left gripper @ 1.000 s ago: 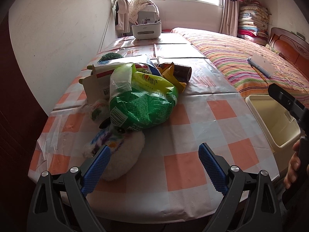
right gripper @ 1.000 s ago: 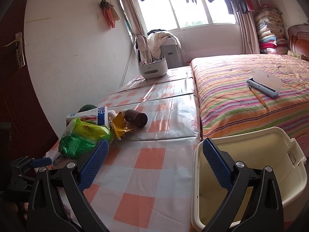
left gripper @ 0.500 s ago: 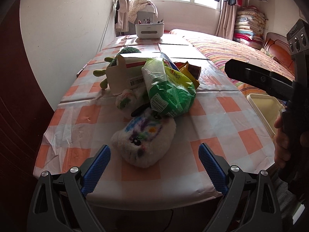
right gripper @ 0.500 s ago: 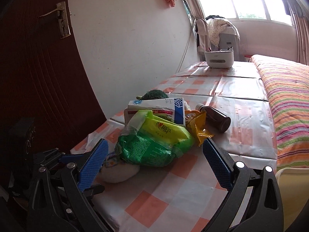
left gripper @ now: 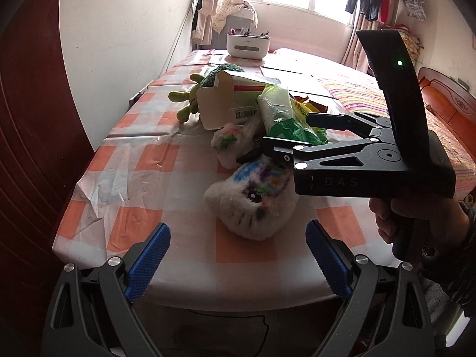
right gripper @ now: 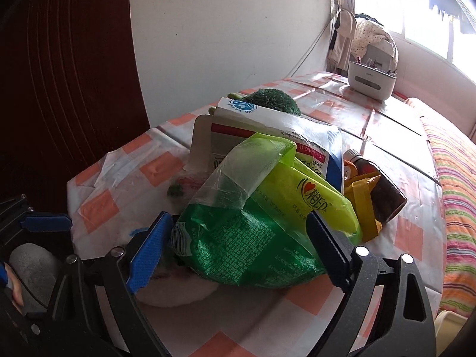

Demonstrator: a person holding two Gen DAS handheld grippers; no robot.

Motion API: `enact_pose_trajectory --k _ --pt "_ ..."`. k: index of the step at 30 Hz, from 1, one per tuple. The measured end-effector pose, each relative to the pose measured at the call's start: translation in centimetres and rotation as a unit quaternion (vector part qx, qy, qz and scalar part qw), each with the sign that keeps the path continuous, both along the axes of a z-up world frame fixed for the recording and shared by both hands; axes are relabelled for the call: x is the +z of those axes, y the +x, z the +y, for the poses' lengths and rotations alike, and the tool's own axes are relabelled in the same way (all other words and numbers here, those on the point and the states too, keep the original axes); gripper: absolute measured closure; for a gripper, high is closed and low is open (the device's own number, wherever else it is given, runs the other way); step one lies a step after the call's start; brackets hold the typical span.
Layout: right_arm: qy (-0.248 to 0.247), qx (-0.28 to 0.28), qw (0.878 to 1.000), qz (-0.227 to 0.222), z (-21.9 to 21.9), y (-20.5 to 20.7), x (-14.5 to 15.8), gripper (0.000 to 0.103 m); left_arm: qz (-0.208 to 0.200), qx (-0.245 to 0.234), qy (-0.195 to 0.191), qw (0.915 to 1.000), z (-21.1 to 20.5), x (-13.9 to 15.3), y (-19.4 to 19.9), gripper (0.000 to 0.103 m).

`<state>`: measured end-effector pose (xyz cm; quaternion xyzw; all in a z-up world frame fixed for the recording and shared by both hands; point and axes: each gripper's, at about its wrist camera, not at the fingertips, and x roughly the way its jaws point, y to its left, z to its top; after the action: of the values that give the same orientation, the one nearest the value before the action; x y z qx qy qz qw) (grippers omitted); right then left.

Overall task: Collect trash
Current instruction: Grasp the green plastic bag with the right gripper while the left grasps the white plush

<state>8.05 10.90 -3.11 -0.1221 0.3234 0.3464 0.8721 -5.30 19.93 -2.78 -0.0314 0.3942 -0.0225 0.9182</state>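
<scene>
A pile of trash lies on the checked table: a green plastic bag, a white carton, a yellow wrapper and a brown bottle. My right gripper reaches over the table with the green bag between its jaws, which are closing; the pads stand at the bag's sides. In the left wrist view the right gripper comes in from the right. My left gripper hangs open at the table's near edge, just short of a white plush toy.
A green plush toy lies behind the carton. A white organiser box stands at the table's far end. A striped bed runs along the right side. The wall and a dark door close the left.
The right gripper swung left from above the cream bin to the trash pile and its jaws narrowed around the green bag. The left gripper shifted along the table's near edge, now facing the plush toy.
</scene>
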Motion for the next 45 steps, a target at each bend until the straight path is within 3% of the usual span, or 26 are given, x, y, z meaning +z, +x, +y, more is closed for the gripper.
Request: enact_pose_trajectory --k 2,3,5,8,13,18,24,28,34,38,45 --pt "0.000 -0.002 1.000 0.010 -0.1 0.2 -0.4 0.055 0.005 -0.001 -0.008 1.0000 0.1 -0.1 0.7 0.013" --pt "0.001 -0.001 1.000 0.010 -0.3 0.1 -0.4 0.059 0.006 -0.003 -0.012 0.9999 0.1 -0.1 1.1 0.013" --pt "0.010 0.006 1.000 0.007 -0.9 -0.3 -0.2 0.081 0.009 -0.018 -0.020 0.9996 -0.1 -0.2 1.9 0.013" --pt "0.036 0.000 0.999 0.000 -2.7 -0.9 0.7 0.087 0.020 -0.035 -0.011 0.9991 -0.7 -0.6 3.4 0.013" --pt "0.097 -0.019 0.995 -0.017 -7.3 -2.6 2.7 0.088 0.044 -0.054 0.010 0.9975 -1.7 -2.0 6.0 0.013" --pt "0.148 -0.058 0.986 -0.045 -12.1 -4.6 4.2 0.089 0.059 -0.033 0.023 0.9975 -2.0 -3.6 7.5 0.014" --pt "0.188 -0.124 0.972 -0.063 -17.0 -5.8 4.2 0.089 0.041 -0.020 -0.003 0.9990 -2.2 -3.7 7.6 0.040" --pt "0.206 -0.162 0.962 -0.079 -19.4 -6.8 4.0 0.089 0.025 -0.031 -0.013 0.9991 -3.4 -3.4 7.1 0.047" --pt "0.229 -0.201 0.949 -0.086 -22.2 -7.9 3.6 0.089 -0.005 -0.056 -0.013 0.9984 -6.8 -2.6 5.6 0.049" --pt "0.232 -0.223 0.941 -0.104 -23.5 -9.2 3.5 0.089 -0.016 -0.069 -0.035 0.9969 -9.6 -2.1 4.8 0.049" --pt "0.257 -0.264 0.925 -0.095 -26.6 -9.6 2.3 0.089 -0.028 -0.111 -0.052 0.9921 -15.0 -0.7 4.0 0.049"
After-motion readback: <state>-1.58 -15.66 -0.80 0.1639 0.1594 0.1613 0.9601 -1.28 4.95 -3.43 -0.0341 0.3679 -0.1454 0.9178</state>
